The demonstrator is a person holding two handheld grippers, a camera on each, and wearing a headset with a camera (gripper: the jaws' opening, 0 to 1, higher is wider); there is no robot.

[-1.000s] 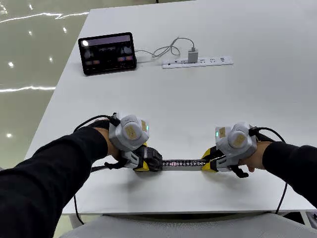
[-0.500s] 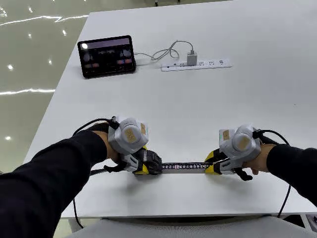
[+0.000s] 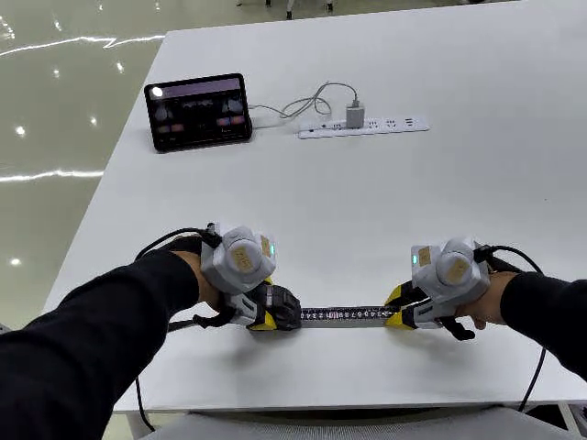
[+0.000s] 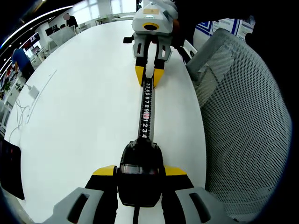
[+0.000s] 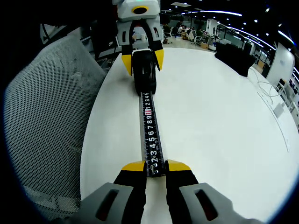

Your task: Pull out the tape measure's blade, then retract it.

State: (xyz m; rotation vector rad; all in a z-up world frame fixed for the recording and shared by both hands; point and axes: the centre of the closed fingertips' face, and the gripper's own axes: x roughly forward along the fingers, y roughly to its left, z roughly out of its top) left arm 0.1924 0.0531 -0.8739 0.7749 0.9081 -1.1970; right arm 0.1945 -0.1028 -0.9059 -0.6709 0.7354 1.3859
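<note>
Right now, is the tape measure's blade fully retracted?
No, the blade runs out from the case in the left gripper to the right gripper.

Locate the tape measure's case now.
In the head view the case sits near the table's front edge, clamped in the left gripper, its blade running to the right gripper.

Tape measure case (image 3: 278, 308) on table (image 3: 367, 202), near front edge, left of centre, clamped between jaws of left gripper (image 3: 266, 312). Blade (image 3: 344, 313) runs right from case, flat on table, to right gripper (image 3: 396, 308) – jaws pinch blade tip. Grippers face each other along blade. Tablet (image 3: 198, 111) at far left of table, power strip (image 3: 364, 126) to its right – both well behind tape. Cable (image 3: 298, 99) between tablet and strip. Mesh chair (image 4: 243, 116) just before table's front edge.
</note>
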